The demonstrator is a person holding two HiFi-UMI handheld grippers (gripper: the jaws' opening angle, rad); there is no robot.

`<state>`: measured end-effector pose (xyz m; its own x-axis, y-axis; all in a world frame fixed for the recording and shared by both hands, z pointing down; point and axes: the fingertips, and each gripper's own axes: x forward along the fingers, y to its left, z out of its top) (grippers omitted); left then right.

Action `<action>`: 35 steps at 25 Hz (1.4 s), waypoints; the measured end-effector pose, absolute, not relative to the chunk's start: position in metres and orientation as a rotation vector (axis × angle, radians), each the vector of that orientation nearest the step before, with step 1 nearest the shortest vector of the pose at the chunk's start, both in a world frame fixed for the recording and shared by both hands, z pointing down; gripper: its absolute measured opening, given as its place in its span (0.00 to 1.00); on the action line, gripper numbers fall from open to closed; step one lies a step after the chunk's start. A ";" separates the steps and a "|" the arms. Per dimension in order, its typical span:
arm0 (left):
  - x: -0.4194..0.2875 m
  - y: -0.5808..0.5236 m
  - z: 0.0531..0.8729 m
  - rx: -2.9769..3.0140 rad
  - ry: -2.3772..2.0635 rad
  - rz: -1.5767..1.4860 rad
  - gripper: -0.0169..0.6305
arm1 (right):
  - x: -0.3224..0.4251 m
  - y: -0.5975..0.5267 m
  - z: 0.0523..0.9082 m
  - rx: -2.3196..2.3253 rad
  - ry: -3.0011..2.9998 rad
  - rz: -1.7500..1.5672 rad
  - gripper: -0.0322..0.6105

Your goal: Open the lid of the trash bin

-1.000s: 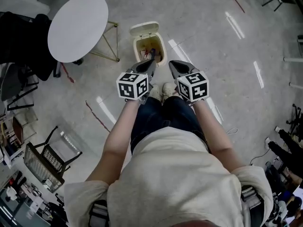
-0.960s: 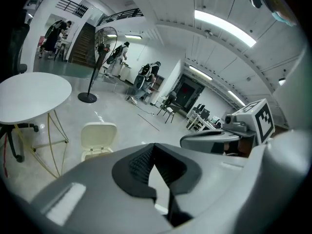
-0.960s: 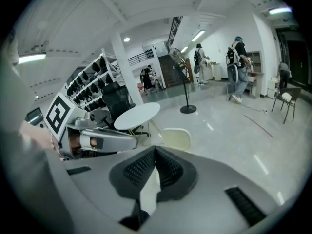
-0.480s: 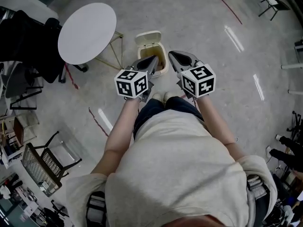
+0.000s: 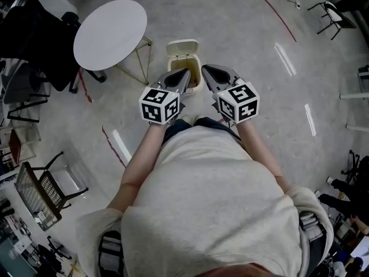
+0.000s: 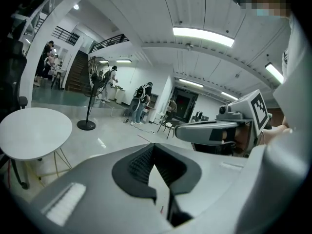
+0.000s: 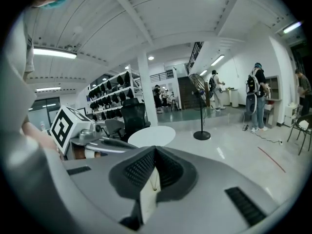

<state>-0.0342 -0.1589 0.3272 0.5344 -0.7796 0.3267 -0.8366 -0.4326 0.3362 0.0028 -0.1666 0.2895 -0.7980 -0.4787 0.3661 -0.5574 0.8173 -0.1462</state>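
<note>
The job looks done as far as the head view shows: the small cream plastic trash bin [image 5: 199, 82] stands on the pale polished floor [image 5: 248, 33] with its flat cream lid [image 5: 183, 48] swung up and back, on the side of the bin farthest from both tools, and the mouth below shows a brownish inside whose contents are too small to make out. I judge that nothing is left but to draw the tools away. The bin sits below and just ahead of the left gripper [image 5: 184, 74], whose nose covers the near left part of the opening from above; the right gripper [image 5: 206, 68] has the bin just off its left side, near the tip. Whether either tool touches the bin cannot be told from overhead, though both gripper views look out level across the room and not down at the bin, which suggests they are held above it. In each gripper view the ribbed black pads are pressed together at the tip with nothing pinched between them. A round white table on thin metal legs [image 5: 109, 34] stands further off to the left of the left gripper.
</note>
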 end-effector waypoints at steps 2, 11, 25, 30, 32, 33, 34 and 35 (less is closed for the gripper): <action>-0.030 -0.153 0.331 2.321 -1.292 0.181 0.04 | 0.002 -0.164 0.295 0.774 -2.684 0.363 0.06; -0.027 -0.148 0.329 2.326 -1.295 0.197 0.04 | 0.006 -0.158 0.294 0.778 -2.678 0.363 0.06; -0.032 -0.147 0.338 2.248 -1.281 0.121 0.04 | 0.010 -0.153 0.318 0.756 -2.625 0.414 0.06; -0.029 -0.147 0.345 2.250 -1.277 0.163 0.04 | 0.017 -0.157 0.322 0.783 -2.611 0.419 0.06; -0.029 -0.146 0.351 2.235 -1.270 0.172 0.04 | 0.017 -0.157 0.323 0.781 -2.609 0.431 0.06; -0.030 -0.145 0.354 2.227 -1.269 0.178 0.04 | 0.017 -0.156 0.325 0.776 -2.608 0.438 0.06; -0.031 -0.144 0.356 2.221 -1.270 0.183 0.04 | 0.017 -0.156 0.326 0.769 -2.606 0.443 0.06; -0.032 -0.144 0.357 2.215 -1.271 0.188 0.04 | 0.017 -0.155 0.328 0.763 -2.603 0.446 0.06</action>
<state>-0.0318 -0.1440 0.3575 0.5378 -0.7482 0.3887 -0.8286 -0.3838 0.4075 0.0170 -0.1551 0.3277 -0.7757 -0.4438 0.4487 -0.5678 0.8010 -0.1895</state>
